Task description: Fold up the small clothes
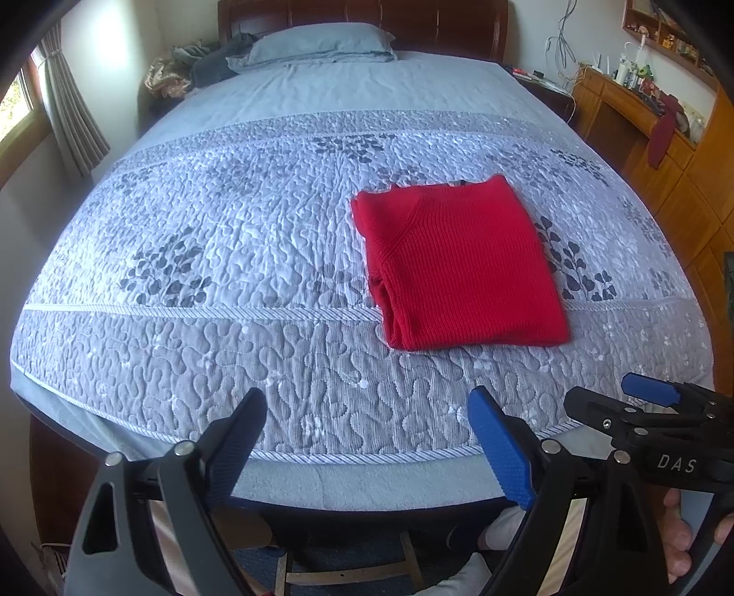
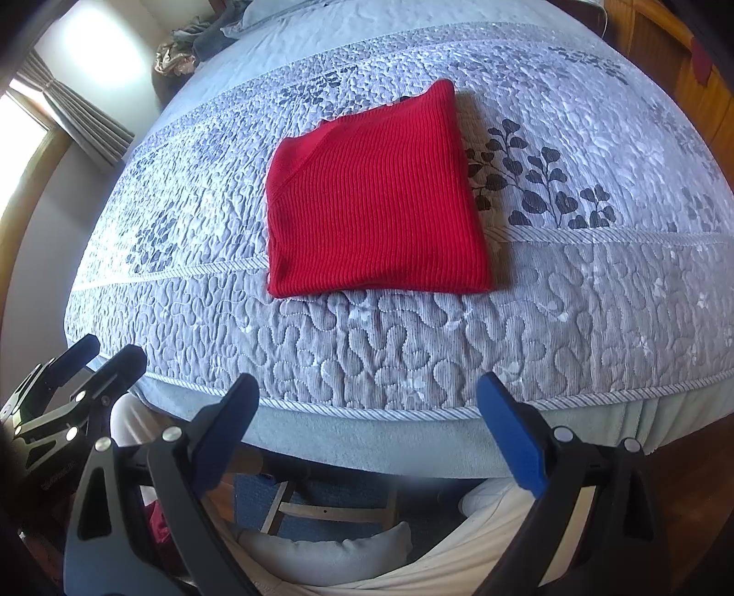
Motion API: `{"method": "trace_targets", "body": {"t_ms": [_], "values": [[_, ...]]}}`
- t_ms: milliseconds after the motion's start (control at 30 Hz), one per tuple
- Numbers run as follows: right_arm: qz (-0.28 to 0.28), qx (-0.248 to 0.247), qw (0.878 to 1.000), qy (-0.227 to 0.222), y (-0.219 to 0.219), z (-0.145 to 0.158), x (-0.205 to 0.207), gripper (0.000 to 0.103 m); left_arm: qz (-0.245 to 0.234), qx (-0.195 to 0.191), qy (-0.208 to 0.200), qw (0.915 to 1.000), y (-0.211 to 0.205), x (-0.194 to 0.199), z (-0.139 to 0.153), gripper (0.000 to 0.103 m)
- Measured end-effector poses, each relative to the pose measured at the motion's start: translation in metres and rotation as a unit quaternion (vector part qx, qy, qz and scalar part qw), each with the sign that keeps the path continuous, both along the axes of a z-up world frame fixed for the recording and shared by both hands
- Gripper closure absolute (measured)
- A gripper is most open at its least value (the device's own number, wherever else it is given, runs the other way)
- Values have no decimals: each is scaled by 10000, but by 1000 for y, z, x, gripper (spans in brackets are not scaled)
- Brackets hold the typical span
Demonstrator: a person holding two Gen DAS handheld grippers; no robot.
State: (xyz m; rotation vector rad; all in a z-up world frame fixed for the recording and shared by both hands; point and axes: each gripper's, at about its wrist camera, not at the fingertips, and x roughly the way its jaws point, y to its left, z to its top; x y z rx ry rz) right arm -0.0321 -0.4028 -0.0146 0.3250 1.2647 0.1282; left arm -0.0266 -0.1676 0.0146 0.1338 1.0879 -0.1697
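A red ribbed knit garment (image 1: 458, 266) (image 2: 376, 197) lies folded into a flat rectangle on the grey quilted bedspread (image 1: 238, 284) (image 2: 413, 344), right of the bed's middle. My left gripper (image 1: 367, 435) hangs open over the bed's near edge, well short of the garment, nothing between its fingers. My right gripper (image 2: 367, 422) is open too, also at the near edge with nothing in it. The right gripper shows at the right of the left wrist view (image 1: 651, 394), the left gripper at the lower left of the right wrist view (image 2: 91, 362).
A pillow (image 1: 321, 41) and a heap of clothes (image 1: 202, 64) lie at the head of the bed. A wooden desk with clutter (image 1: 642, 105) stands along the right wall. A curtained window (image 1: 27, 101) is at left. A person's legs and a stool (image 2: 330, 504) are below the bed edge.
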Motion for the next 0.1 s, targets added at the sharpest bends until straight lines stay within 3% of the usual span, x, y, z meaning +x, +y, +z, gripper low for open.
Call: {"method": "trace_targets", "body": {"t_ms": [100], "values": [[-13,5,10000,-5,-1,0,0,8,-7,-3,16,10000,0,0,0,13]]}}
